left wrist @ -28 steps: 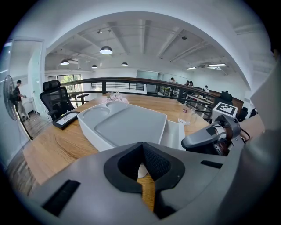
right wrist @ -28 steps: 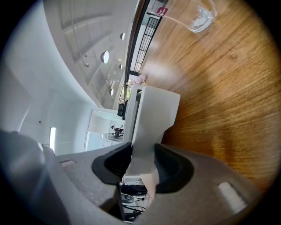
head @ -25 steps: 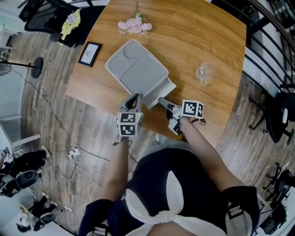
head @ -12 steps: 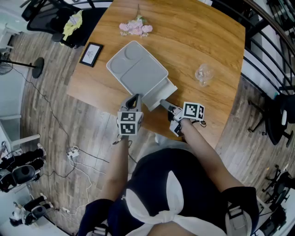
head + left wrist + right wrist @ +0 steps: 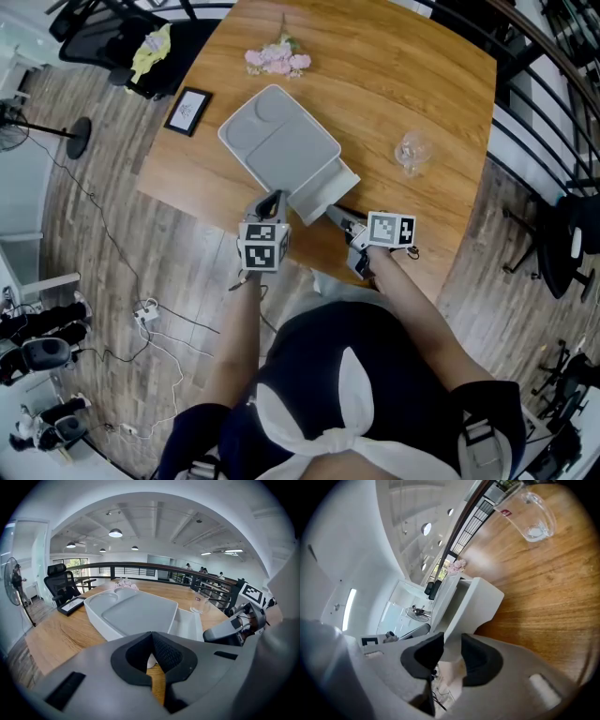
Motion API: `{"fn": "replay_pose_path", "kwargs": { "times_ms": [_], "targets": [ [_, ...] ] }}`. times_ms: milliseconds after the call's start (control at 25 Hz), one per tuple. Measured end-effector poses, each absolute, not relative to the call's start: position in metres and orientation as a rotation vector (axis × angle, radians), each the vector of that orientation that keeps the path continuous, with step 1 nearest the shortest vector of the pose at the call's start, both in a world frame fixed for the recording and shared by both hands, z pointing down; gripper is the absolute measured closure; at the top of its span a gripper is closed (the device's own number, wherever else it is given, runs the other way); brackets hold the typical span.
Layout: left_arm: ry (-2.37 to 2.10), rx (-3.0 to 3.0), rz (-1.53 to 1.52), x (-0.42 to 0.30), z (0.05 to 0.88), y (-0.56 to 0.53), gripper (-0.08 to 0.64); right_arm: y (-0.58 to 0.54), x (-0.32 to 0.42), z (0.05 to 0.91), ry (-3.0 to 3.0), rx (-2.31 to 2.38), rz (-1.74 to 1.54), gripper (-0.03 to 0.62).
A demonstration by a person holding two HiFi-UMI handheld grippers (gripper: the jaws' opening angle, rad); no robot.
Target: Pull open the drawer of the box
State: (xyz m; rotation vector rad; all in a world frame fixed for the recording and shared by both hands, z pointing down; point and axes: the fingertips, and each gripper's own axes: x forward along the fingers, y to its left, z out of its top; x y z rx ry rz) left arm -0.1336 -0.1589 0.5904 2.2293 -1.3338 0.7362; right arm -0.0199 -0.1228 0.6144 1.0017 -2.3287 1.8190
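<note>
A pale grey box [image 5: 279,145] lies on the wooden table [image 5: 412,66], its drawer [image 5: 323,187] partly out toward me. In the right gripper view, the right gripper [image 5: 452,651] has the drawer's front wall [image 5: 476,599] between its jaws. These jaws are closing, and the white wall fills the gap between the pads. In the head view, the right gripper [image 5: 336,214] sits at the drawer's near end. My left gripper [image 5: 273,200] is at the box's near left corner. Its jaws meet and nothing is between them [image 5: 152,660]. The box [image 5: 136,613] lies just ahead of it.
A clear glass cup [image 5: 412,150] stands to the right of the box. Pink flowers [image 5: 275,58] lie at the far edge and a small black frame [image 5: 187,111] at the left edge. The table's near edge runs just under both grippers. A black railing [image 5: 553,112] is to the right.
The right gripper's marker cube has shifted slightly toward the drawer. The box, drawer and left gripper stay where they were.
</note>
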Motion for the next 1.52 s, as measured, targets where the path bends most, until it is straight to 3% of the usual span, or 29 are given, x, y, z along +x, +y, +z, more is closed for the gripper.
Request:
{"fn": "replay_pose_path", "kwargs": {
  "times_ms": [600, 1520],
  "targets": [
    [-1.326, 2.219, 0.734, -0.134, 0.589, -0.154, 0.541, -0.118, -0.029, 0.577, -2.475, 0.746, 0.695, 0.420],
    [-1.314, 2.227, 0.709, -0.132, 0.587, -0.155, 0.541, -0.118, -0.046, 0.585, -2.270, 0.238, 0.058, 0.402]
  ]
}}
